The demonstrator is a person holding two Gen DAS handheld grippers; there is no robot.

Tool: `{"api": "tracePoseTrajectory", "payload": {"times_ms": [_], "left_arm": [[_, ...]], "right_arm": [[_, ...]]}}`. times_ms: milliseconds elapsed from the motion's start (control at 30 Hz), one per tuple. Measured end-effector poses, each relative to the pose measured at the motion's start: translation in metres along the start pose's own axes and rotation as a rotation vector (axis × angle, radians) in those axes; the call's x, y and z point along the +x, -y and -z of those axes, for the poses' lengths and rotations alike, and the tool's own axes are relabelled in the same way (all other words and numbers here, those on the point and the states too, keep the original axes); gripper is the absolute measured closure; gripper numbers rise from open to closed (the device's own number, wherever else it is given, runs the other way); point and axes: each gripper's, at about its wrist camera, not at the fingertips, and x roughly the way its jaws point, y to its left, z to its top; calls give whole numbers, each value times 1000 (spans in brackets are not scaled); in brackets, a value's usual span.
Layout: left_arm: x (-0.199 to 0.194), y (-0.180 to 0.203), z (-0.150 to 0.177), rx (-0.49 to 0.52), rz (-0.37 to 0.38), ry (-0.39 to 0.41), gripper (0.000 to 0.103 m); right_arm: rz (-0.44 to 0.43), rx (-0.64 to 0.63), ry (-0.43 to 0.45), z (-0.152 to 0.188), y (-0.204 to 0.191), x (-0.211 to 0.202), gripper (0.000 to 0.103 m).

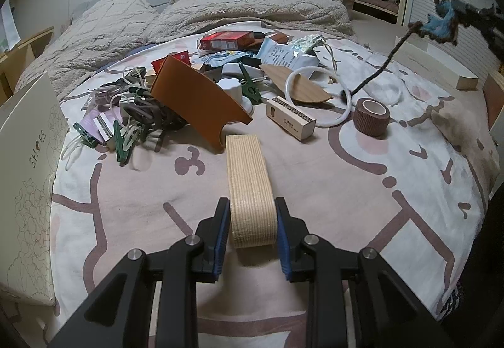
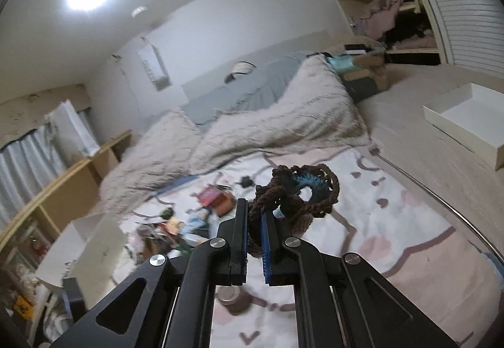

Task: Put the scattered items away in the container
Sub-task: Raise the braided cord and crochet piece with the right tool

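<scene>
The white box [image 2: 466, 124] sits open on the far side of the bed, nothing visible inside. My left gripper [image 1: 253, 234] clamps the near end of the woven beige strip [image 1: 249, 177], which lies flat on the bedsheet [image 1: 346, 190], long axis running away toward the clutter pile [image 1: 189, 86]. My right gripper [image 2: 253, 240] is closed on the brown-and-blue crocheted piece [image 2: 296, 193], held above the sheet, its cord hanging down.

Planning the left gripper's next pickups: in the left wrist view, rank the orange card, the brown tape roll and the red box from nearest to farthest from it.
1. Orange card, just ahead, slightly left.
2. Brown tape roll, ahead to the right.
3. Red box, far back atop the pile.
Left gripper is shut on the beige woven strip.
</scene>
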Motion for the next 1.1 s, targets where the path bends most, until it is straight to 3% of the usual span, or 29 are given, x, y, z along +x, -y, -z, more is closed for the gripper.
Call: {"api": "tracePoseTrajectory", "payload": {"times_ms": [200,367,500,800,1100], "left_arm": [[-8,-4,-4,-5,2,20,76],[-16,-10,-3,-23,-1,36,77],[-21,-14,-1,-37,-6,39,77],[-37,-29,4,-89,-17,61,77],[-50,-50,13,-147,-50,71,77]], "right_arm": [[-68,-26,46,-8,-17,-17,95],[-28,-87,74,-13,-27,-27,95],[-67,-74,62,-12,-29,-29,95],[-173,-80,-18,1,-44,-25,95],[-272,-89,-174,30,-70,-2,95]]}}
